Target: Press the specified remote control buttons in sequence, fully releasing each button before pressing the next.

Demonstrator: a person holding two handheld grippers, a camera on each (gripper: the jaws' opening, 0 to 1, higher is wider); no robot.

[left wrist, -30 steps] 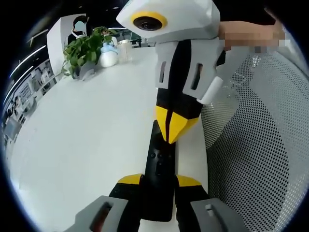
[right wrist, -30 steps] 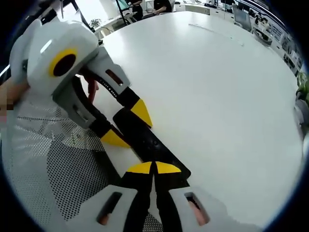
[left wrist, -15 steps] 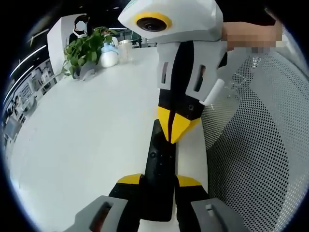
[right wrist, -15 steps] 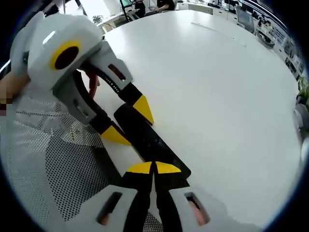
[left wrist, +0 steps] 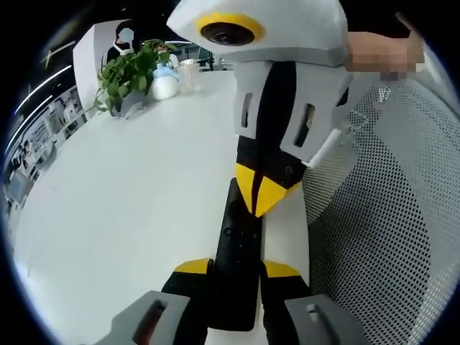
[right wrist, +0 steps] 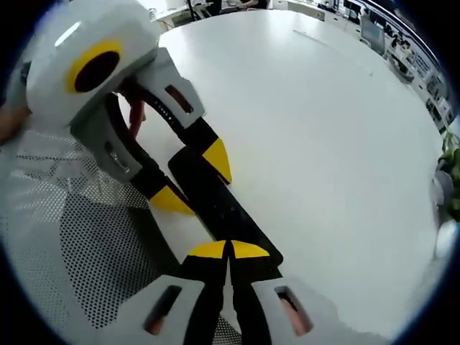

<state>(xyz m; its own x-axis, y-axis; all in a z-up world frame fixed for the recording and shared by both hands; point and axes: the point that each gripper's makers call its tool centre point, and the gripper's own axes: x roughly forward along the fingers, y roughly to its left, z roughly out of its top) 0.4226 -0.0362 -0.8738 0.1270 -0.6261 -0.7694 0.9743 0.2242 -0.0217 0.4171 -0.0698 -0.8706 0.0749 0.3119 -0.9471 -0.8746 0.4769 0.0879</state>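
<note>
Remote first: we see the slim black plastic remote control lying on the white round tabletop, close to its near edge, beside a white perforated mesh chair back. Our left gripper has its yellow-tipped jaws closed on the remote's near end, one on each long side, steadying it. Our right gripper has its jaws pressed together into a single point, holding nothing, and in the left gripper view that point sits at the remote's far end; whether it touches a button we cannot tell. To press well, we judge we should bring the tip straight down on one button only, keep the left hold firm so the remote does not slide, then lift clear before the next. A green potted plant stands well apart at the far left.
</note>
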